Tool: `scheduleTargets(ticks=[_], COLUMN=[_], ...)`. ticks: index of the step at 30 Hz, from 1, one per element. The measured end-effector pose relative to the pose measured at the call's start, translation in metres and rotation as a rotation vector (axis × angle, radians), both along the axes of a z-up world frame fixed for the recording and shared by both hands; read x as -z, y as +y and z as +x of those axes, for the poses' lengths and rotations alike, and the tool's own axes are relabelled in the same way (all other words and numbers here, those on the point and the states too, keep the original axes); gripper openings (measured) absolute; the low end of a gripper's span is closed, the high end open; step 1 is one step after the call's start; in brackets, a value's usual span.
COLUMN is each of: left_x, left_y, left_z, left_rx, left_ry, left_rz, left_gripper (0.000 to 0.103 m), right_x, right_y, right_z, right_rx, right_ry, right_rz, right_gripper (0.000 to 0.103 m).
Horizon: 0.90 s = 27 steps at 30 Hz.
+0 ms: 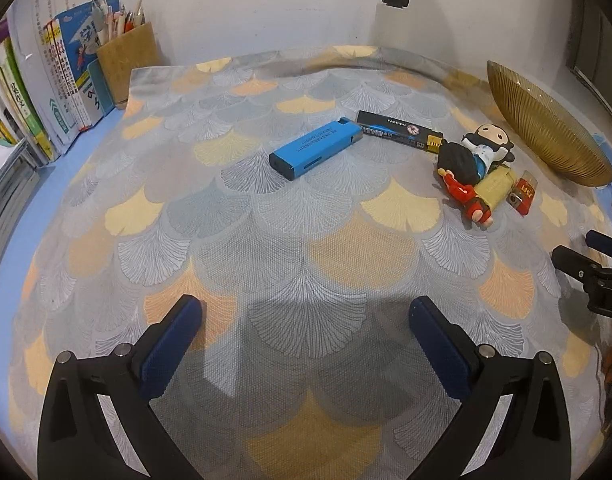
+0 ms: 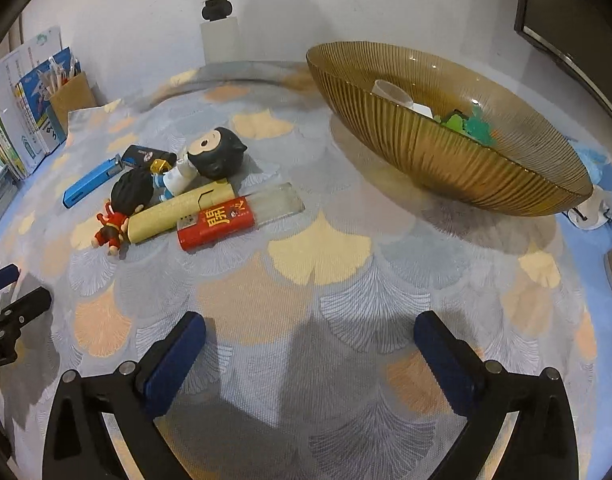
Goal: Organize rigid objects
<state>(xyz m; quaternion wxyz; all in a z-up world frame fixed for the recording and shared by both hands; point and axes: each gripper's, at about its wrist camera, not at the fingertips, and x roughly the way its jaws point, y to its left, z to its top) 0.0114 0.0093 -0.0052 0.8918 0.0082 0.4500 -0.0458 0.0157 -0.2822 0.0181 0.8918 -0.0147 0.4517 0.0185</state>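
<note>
The left gripper (image 1: 306, 320) and right gripper (image 2: 310, 334) hover over the patterned cloth (image 2: 326, 264), jaws apart, holding nothing. A blue lighter (image 1: 316, 148) lies mid-cloth, its end touching a black lighter (image 1: 400, 131). Two dolls (image 2: 177, 184), a yellow lighter (image 2: 181, 212) and a red lighter (image 2: 215, 224) lie clustered together. The ribbed amber bowl (image 2: 446, 152) stands near them, holding small items

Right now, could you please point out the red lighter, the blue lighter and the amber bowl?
red lighter (image 2: 215, 223): right wrist view, middle of its printed side.
blue lighter (image 1: 316, 148): left wrist view, middle of its top face.
amber bowl (image 2: 458, 160): right wrist view, ribbed outer wall.
</note>
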Motion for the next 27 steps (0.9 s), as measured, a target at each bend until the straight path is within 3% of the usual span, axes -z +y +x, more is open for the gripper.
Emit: scheduleTargets(ticks=[27], left_x=[-0.0017], left_y=[0.0012], left_z=[-0.0002], left_rx=[0.0], left_ry=[0.0], left_rz=[0.002], left_gripper=[0.103], right_x=[0.0002], right_y=[0.0016], right_z=[-0.0002], right_rx=[0.001], right_ry=[0.0], right_rz=[0.001], right_gripper=[0.103])
